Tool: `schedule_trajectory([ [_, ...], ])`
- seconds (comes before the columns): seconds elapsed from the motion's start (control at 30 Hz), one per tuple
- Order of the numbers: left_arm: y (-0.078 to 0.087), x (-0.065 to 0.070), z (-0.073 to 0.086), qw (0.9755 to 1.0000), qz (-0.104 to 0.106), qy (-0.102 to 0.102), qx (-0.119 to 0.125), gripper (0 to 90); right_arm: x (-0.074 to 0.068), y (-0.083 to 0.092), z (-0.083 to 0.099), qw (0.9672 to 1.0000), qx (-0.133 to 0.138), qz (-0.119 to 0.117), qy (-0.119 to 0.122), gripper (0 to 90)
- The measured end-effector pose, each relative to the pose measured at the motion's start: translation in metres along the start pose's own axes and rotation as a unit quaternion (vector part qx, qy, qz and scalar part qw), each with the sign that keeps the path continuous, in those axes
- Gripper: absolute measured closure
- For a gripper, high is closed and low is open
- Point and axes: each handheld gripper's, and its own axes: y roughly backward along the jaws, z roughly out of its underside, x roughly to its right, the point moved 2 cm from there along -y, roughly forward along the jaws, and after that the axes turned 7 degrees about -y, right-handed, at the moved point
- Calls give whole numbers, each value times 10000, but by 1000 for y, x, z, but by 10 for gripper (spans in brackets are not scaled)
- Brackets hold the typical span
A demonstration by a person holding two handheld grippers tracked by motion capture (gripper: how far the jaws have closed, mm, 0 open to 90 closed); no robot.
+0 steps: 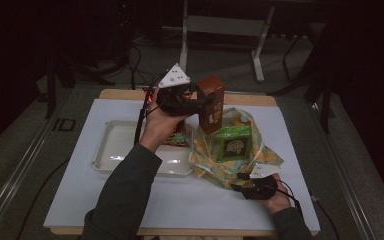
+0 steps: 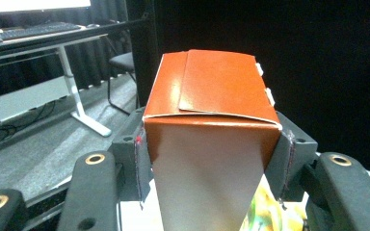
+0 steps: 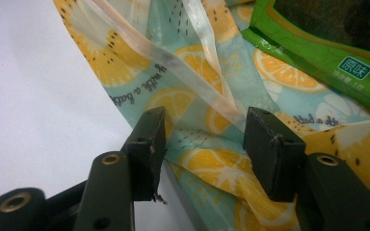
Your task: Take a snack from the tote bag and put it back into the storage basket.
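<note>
A brown carton (image 1: 211, 102) hangs upright above the lemon-print bag (image 1: 240, 165), clamped at its sides by my left gripper (image 1: 200, 102). In the left gripper view both pads press on the carton (image 2: 212, 96), whose orange-brown top flap faces the camera, and my left gripper (image 2: 212, 163) is shut on it. A green packet (image 1: 235, 145) lies in the bag's mouth. My right gripper (image 1: 245, 182) rests at the bag's near edge. It (image 3: 202, 144) stands open in the right gripper view, with the bag's fabric (image 3: 212, 166) and a clear handle strip (image 3: 173, 62) between the jaws, beside the green packet (image 3: 318, 57).
A white tray (image 1: 115, 145) sits left of the bag on the white table top (image 1: 180, 205), with a colourful packet (image 1: 180, 139) at its right end, partly hidden by the left hand. A desk frame (image 1: 225, 25) stands on the floor beyond the table.
</note>
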Motion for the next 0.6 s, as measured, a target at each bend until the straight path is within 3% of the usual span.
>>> schedule_trajectory([
  [0.6, 23, -2, 21, 9997, 1, -52, -226, 427, 0, 0, 0, 10000, 3, 9, 8, 494],
])
